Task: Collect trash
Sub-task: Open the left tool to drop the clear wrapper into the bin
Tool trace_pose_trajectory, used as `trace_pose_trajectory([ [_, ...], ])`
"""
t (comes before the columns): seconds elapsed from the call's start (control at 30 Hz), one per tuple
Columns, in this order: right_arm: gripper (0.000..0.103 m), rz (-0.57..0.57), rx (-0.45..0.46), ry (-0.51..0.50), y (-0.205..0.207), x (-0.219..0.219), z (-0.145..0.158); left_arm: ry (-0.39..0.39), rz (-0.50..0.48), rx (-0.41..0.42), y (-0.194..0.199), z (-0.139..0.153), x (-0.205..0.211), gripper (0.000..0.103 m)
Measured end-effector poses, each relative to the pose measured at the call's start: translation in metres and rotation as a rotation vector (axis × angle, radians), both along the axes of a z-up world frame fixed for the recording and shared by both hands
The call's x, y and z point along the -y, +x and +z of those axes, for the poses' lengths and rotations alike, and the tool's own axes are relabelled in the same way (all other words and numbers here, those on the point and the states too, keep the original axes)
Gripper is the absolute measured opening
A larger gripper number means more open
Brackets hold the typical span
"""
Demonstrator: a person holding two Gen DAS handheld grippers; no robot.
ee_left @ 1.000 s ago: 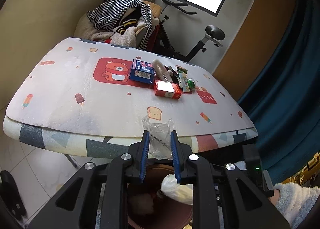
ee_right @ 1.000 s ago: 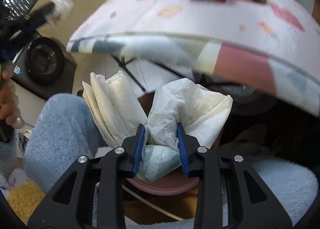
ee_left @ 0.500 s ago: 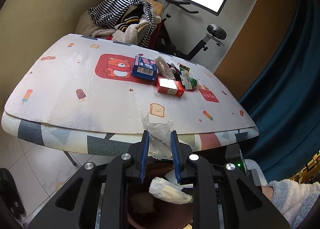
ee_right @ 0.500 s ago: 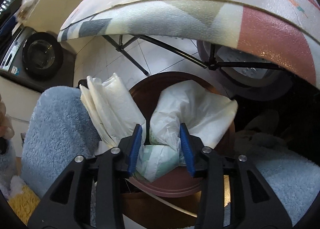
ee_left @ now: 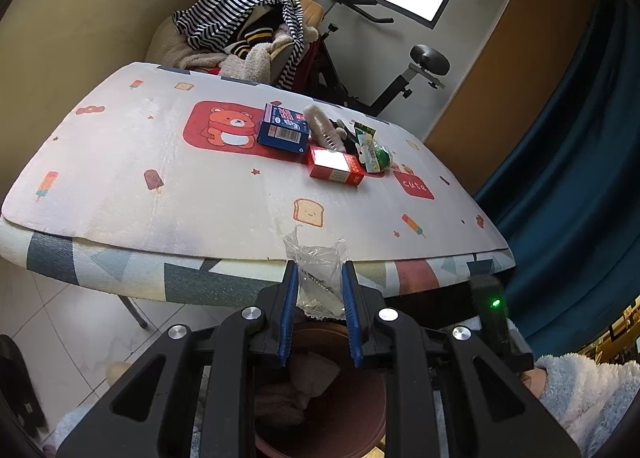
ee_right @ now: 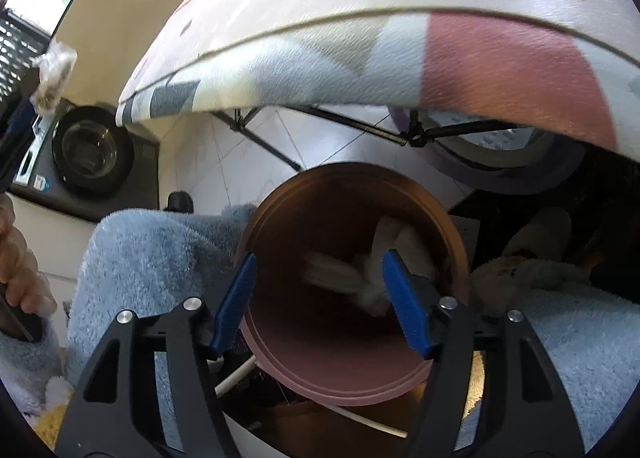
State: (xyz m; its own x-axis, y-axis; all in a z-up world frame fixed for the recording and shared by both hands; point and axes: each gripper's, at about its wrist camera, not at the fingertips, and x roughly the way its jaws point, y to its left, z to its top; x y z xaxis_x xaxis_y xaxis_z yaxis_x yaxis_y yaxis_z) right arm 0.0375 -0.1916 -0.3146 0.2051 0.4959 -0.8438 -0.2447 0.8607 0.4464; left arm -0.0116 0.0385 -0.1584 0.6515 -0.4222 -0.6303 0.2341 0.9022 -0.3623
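Note:
My left gripper (ee_left: 319,278) is shut on a crumpled clear plastic wrapper (ee_left: 318,272), held over the brown round bin (ee_left: 360,410) below the table edge. That wrapper (ee_right: 54,66) also shows at the far left of the right wrist view. My right gripper (ee_right: 318,270) hangs over the bin (ee_right: 452,234) with its jaws opening and nothing between them. The white crumpled paper (ee_right: 360,274) is blurred inside the bin. On the table (ee_left: 120,178) lie a blue box (ee_left: 283,129), a red box (ee_left: 335,166) and green snack packets (ee_left: 372,150).
The folding table's black legs (ee_right: 352,126) stand just beyond the bin. A person's fluffy blue sleeves (ee_right: 160,254) flank the bin. A chair heaped with striped clothes (ee_left: 240,26) and an exercise bike (ee_left: 400,70) stand behind the table. A dark blue curtain (ee_left: 580,178) hangs at right.
My right gripper opened and let go of the white crumpled paper, which dropped into the bin. The left gripper kept its hold on the clear wrapper and stayed in place.

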Motion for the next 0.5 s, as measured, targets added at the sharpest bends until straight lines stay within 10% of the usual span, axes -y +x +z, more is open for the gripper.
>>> trace_pose_trajectory([
  [0.27, 0.092, -0.208, 0.438, -0.112, -0.048, 0.022, 0.068, 0.009, -0.062, -0.013, -0.016, -0.031, 0.016, 0.022],
  [0.5, 0.097, -0.324, 0.612, -0.326, -0.062, 0.019, 0.084, -0.031, -0.087, -0.093, -0.022, -0.072, 0.034, 0.022],
])
